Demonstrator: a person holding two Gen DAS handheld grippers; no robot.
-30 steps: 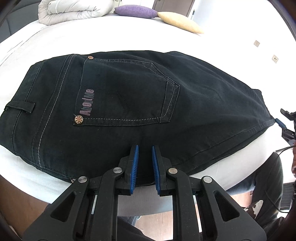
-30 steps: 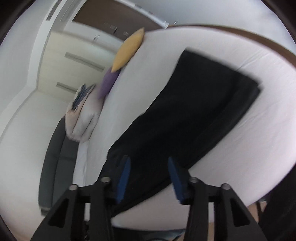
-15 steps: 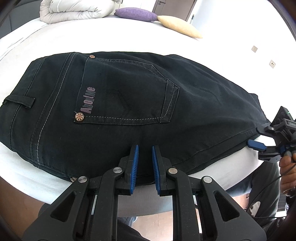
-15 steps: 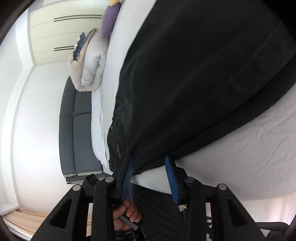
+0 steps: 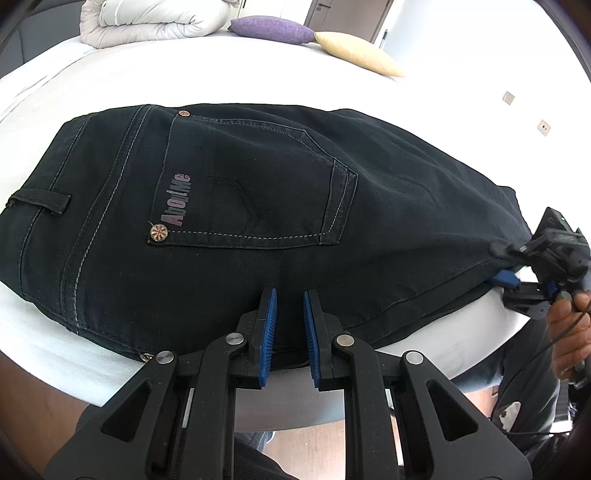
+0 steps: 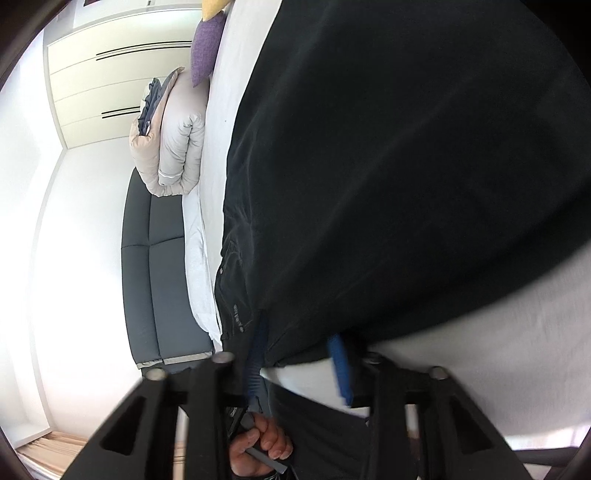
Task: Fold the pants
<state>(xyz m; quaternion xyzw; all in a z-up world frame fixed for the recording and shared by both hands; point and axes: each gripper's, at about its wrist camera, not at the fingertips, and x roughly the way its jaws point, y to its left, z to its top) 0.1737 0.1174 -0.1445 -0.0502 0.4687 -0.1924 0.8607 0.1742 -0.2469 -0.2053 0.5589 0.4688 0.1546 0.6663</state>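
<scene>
**Both grippers at the near edge of the black pants on the bed**

The black pants [image 5: 258,206] lie flat across the white bed [image 5: 221,85], seat side up, with the waistband toward the left of the left wrist view and the legs running off to the right; a back pocket [image 5: 258,192] with pale stitching, a printed word and a round rivet faces the camera, and a belt loop [image 5: 40,201] shows at the far left.

The left gripper [image 5: 288,332] sits at the near edge of the pants below the pocket; its jaws stand narrow, the blue pads [image 5: 269,332] close together with dark cloth showing in the slot between them, though whether they pinch the fabric cannot be told from the pictures.

The right gripper [image 5: 517,266] is at the right end of the pants in the left wrist view, carried by a hand [image 5: 570,332]; its jaws are closing, and the cloth edge bunches into a point where the upper finger meets it, with a blue pad just beneath; in the right wrist view the same gripper [image 6: 299,354] is blurred, the pants [image 6: 406,166] fill most of the frame, and the hem lies between the two blue pads.

At the far side of the bed rest a folded pale duvet [image 5: 155,18], a purple cushion [image 5: 273,29] and a yellow cushion [image 5: 358,55]; a dark grey sofa [image 6: 155,277] stands beside the bed in the right wrist view.
</scene>
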